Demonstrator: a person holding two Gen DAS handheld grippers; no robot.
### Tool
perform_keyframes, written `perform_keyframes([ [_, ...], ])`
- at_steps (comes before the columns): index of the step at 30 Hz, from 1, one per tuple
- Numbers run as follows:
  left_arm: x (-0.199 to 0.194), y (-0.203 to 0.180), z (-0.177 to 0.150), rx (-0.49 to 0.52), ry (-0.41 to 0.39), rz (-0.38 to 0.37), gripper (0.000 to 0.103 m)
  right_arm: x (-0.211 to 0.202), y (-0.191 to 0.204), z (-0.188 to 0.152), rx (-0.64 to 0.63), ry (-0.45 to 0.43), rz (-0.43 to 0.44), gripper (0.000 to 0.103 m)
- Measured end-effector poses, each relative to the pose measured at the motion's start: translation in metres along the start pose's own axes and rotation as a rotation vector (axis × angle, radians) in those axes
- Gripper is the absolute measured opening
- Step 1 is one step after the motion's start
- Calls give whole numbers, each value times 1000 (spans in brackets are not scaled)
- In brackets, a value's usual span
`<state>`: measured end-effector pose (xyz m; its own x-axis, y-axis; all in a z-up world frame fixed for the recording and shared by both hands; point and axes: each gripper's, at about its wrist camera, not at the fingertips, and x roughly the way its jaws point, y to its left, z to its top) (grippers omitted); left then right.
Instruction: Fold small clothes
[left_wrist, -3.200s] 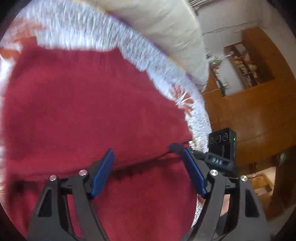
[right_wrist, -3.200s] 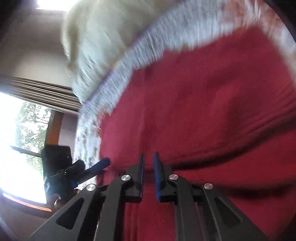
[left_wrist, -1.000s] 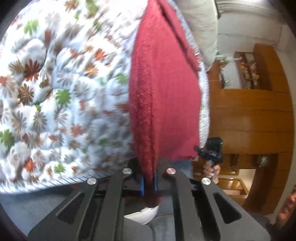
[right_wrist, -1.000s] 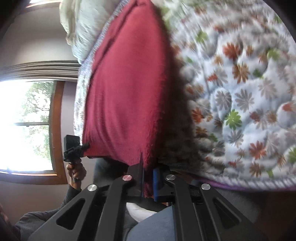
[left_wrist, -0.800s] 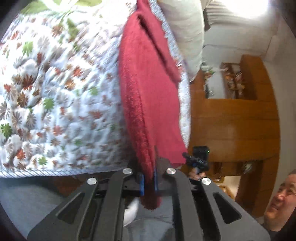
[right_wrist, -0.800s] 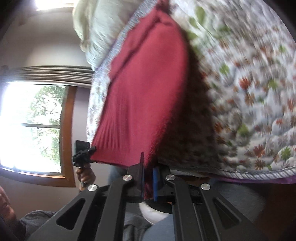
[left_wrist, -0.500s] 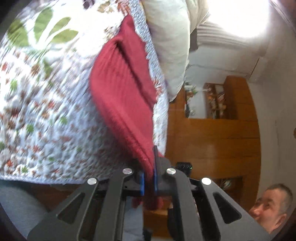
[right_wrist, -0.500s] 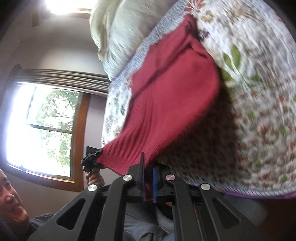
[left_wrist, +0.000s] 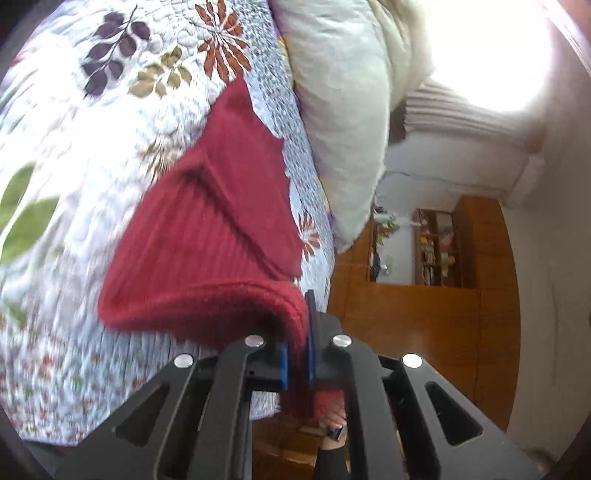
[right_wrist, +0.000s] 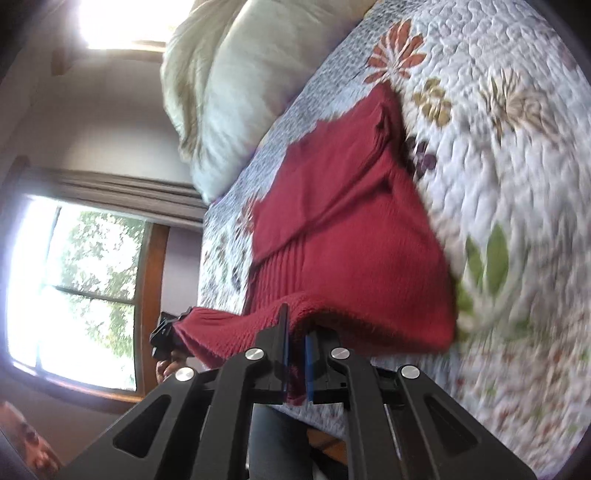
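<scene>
No readable writing or labels anywhere. Wooden shelf unit (left_wrist: 439, 245) in the background holding small items, too blurred to identify. Left hand-held gripper (left_wrist: 297, 354) clenched tight on the near hem of a red knit sweater (left_wrist: 207, 236), blue pads pinching the fabric with almost no gap. Right hand-held gripper (right_wrist: 295, 363) likewise clamped on the same hem, red knit bunched between its pads. Sweater's near edge lifted and curling over, far part lying flat on a floral quilt (left_wrist: 74, 122) covering the bed, just beside a cream pillow (left_wrist: 343, 110). Window (right_wrist: 74, 291) bright in the right wrist view.
</scene>
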<state>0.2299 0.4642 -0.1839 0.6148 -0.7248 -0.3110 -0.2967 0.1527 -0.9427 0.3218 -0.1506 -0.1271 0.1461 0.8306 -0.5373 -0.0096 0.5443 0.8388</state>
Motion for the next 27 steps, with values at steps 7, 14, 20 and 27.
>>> perform_keyframes([
  [7, 47, 18, 70, -102, -42, 100, 7, 43, -33, 70, 63, 15, -91, 6],
  [14, 72, 45, 107, -162, -69, 173, 14, 80, -63, 109, 116, 50, -155, 12],
  [20, 66, 50, 122, -165, -97, 159, 37, 74, -66, 126, 155, 26, -79, 35],
  [27, 60, 14, 116, 75, -69, 263, 61, 48, -40, 126, 24, -25, -149, 44],
])
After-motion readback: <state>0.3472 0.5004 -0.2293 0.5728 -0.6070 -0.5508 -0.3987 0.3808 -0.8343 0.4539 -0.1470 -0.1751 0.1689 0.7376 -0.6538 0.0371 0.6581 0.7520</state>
